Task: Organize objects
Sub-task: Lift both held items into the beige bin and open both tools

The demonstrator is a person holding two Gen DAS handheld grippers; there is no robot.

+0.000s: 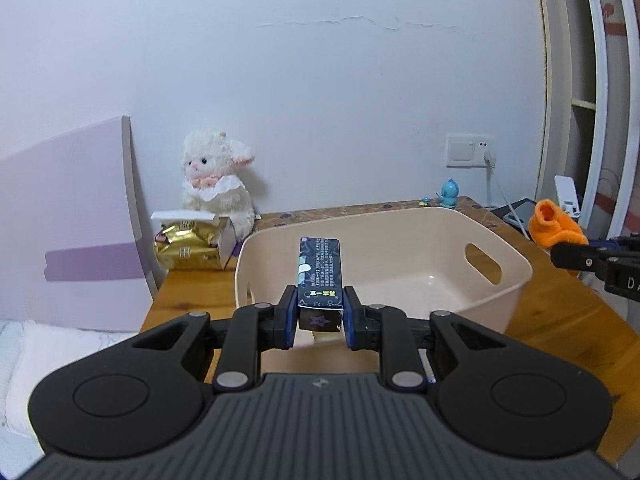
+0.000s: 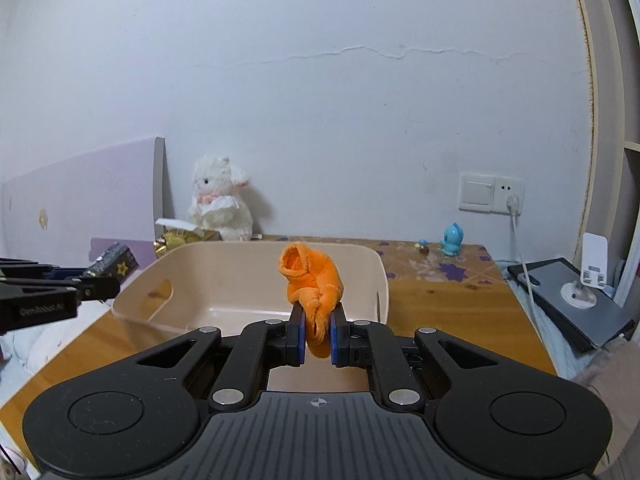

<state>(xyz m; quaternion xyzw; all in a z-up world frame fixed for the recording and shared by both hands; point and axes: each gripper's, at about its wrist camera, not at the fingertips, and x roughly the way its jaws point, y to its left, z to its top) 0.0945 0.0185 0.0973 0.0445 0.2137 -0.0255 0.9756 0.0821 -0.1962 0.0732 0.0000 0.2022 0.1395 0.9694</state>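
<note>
A dark printed box (image 1: 320, 280) is clamped between the blue pads of the left gripper (image 1: 320, 312) and held lengthwise above the near rim of the beige basket (image 1: 516, 276), while a bunched orange cloth (image 2: 312, 280) is pinched between the pads of the right gripper (image 2: 318, 334) above the same basket's near side. The basket is seen resting on a wooden table (image 2: 440, 304). Farther back, a white plush lamb (image 1: 216, 176) is seated against the wall beside a gold foil bag (image 1: 184, 248), and a small blue figurine (image 2: 452, 240) is placed below a wall socket (image 2: 490, 194).

Even, soft indoor light, faint shadows; sharp center, heavy fisheye bend + dark vignette at corners.
</note>
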